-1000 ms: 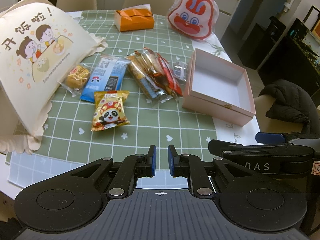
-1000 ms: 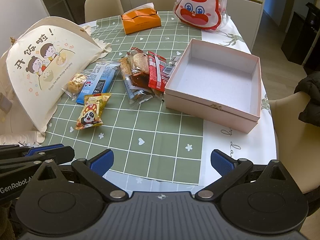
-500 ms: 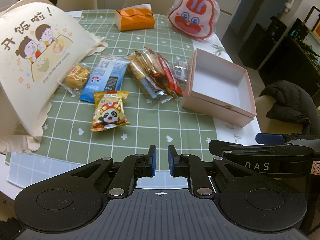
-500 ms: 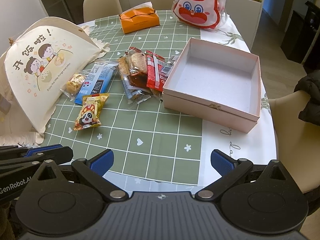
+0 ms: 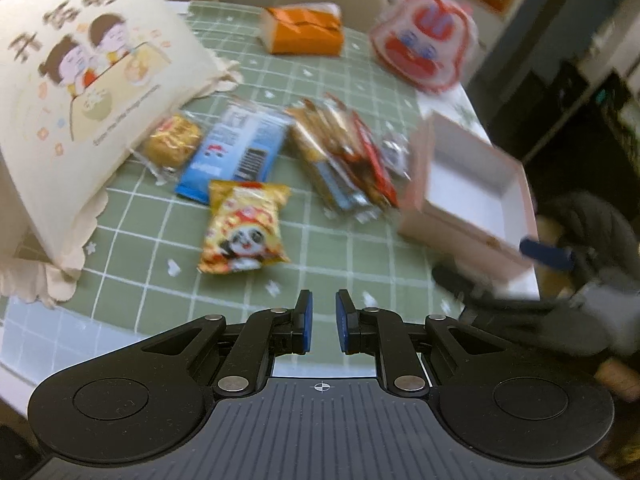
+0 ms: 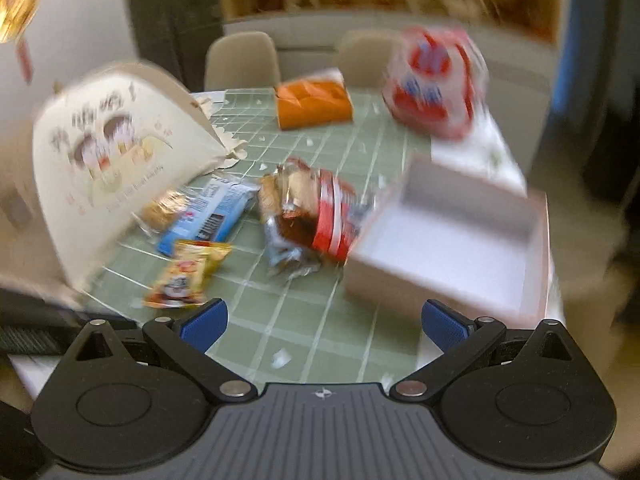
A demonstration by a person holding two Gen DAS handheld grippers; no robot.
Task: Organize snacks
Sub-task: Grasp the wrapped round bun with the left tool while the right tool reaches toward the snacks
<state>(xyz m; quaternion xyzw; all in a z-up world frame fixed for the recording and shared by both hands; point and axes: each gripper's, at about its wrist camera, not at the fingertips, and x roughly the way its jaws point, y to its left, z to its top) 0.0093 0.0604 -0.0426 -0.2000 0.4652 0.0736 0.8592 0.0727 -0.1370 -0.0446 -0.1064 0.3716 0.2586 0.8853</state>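
Snacks, loose lot: panda-print yellow packet (image 5: 243, 229) lying flat on the green checked tabletop (image 5: 320, 256), nearest the viewer, apart from the rest on its near and right sides; blue wrapper (image 5: 236, 152) just behind it, their ends touching or overlapping; small golden cake in clear wrap (image 5: 173, 145) beside the blue wrapper, close against the cream cartoon-print bag (image 5: 80, 92); a heap of long bars with a red wrapper on top (image 5: 344, 160), its right edge up against the wall of the pink box (image 5: 468, 232). Box: open-topped, white inside (image 6: 452, 240), nothing seen in it, sitting at the right edge of the tabletop where the green cloth gives way to white. Open ground: a bare strip of checked cloth between the panda packet and both tools, and a gap between that packet and the bar heap. Obstructions: cream bag rearing over the left side; orange tissue pack (image 5: 304, 30) and red-and-white rabbit bag (image 5: 424, 40) at the far edge; chairs beyond. Left hand-held gripper (image 5: 322, 322): fingers drawn nearly together with a narrow slit, holding nothing, over the near tabletop edge. Right hand-held gripper (image 6: 324, 320): fingers spread wide, unloaded, facing the gap between bar heap and box. Both views motion-blurred; print on wrappers unreadable.
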